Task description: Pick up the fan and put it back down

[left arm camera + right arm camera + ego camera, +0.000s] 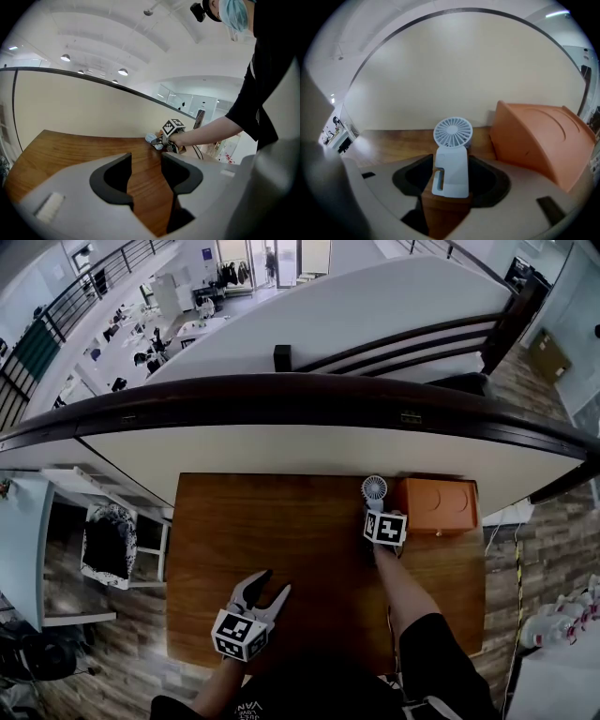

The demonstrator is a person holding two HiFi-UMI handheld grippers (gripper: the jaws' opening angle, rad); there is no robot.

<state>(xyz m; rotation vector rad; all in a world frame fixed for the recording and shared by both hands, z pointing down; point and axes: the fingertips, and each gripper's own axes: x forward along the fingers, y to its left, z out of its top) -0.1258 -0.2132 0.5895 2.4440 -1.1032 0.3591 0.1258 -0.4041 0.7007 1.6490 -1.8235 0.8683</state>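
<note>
Fan (pixel 453 133) clamped in right tongs (pixel 451 164) beside orange box (pixel 534 136); left tongs (pixel 146 174) gaping.

The fan (pixel 452 140) between the right gripper's (pixel 450 165) jaws is pale bluish white, the box (pixel 539 140) just right of them is orange, the table (pixel 389 145) under them is brown with wood grain.

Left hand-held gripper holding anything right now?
No: the left hand-held gripper has its jaws apart, and only the bare wooden table shows between them.
</note>
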